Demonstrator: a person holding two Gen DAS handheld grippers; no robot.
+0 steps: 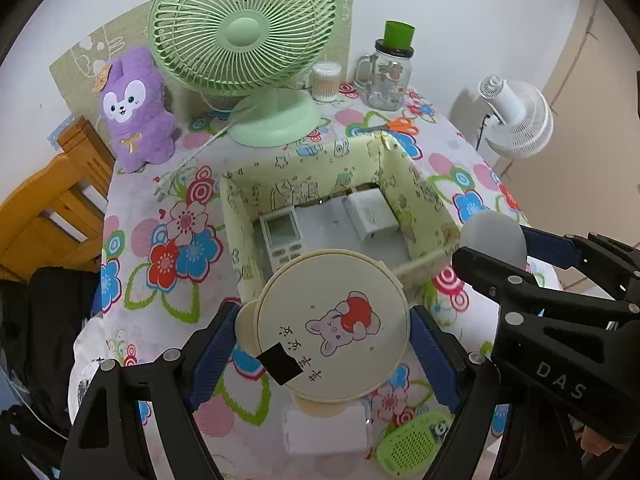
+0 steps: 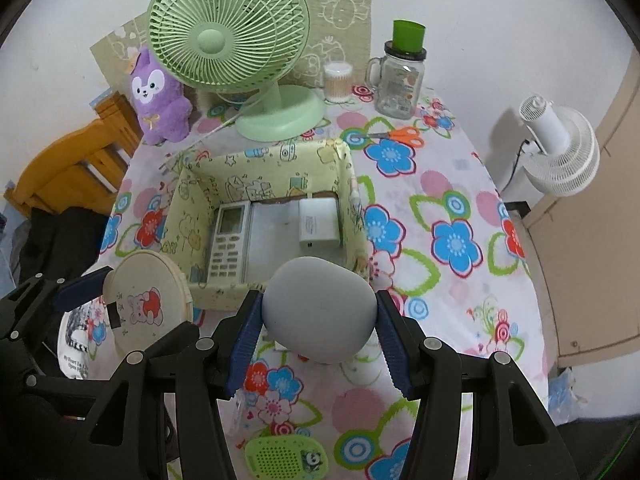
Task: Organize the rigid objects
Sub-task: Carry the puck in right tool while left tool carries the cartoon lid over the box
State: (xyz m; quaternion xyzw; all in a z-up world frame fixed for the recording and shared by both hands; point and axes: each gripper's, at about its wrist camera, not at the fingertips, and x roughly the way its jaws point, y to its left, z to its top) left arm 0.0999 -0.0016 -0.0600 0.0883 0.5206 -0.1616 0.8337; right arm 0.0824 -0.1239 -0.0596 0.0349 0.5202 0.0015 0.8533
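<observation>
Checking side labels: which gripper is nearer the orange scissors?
Right. The right gripper, shut on the grey oval object, is at the box's near-right corner, the scissors' side. The left gripper, holding the round cream case, sits farther left.

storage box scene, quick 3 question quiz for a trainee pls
1. True or false: the storage box is empty.
2. What does the left hand-held gripper hold? A) orange scissors B) round cream case C) glass jar
3. What is clamped in the right hand-held gripper?

Key:
1. False: a remote control and a white adapter lie inside.
2. B, the round cream case.
3. A smooth grey egg-shaped object.
</observation>
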